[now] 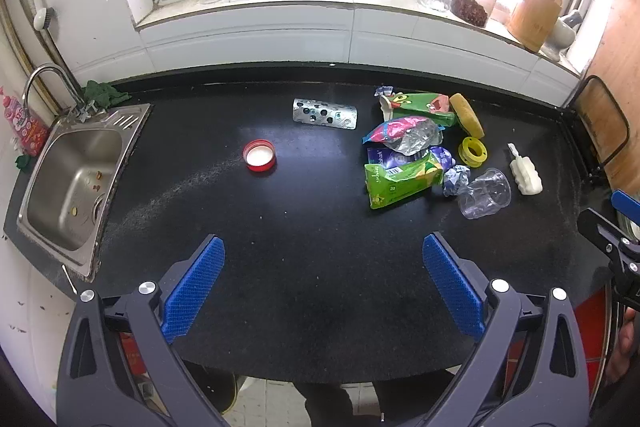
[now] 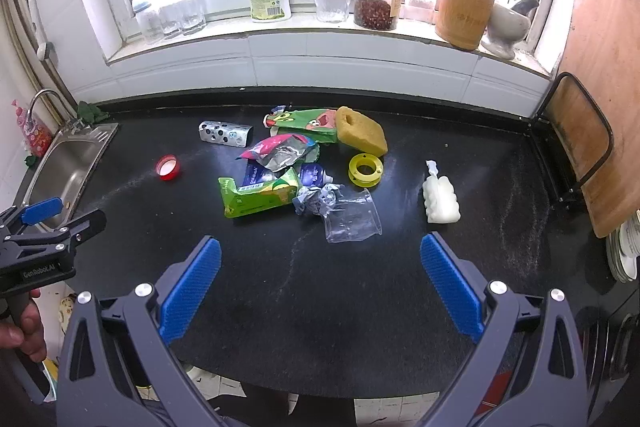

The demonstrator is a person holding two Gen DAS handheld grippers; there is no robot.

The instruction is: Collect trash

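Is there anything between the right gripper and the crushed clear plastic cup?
Nothing visible. The right gripper is open, and only bare black countertop lies between it and the crushed clear cup.

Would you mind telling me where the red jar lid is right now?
The red lid lies alone on the black counter, open side up, between the sink and the wrapper pile, just in front of the foil blister pack.

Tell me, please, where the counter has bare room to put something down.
The near strip of black counter, in front of both open hand-held grippers, is bare. So is the patch between the red lid and the sink. It is crowded around the green packet and crushed plastic cup.
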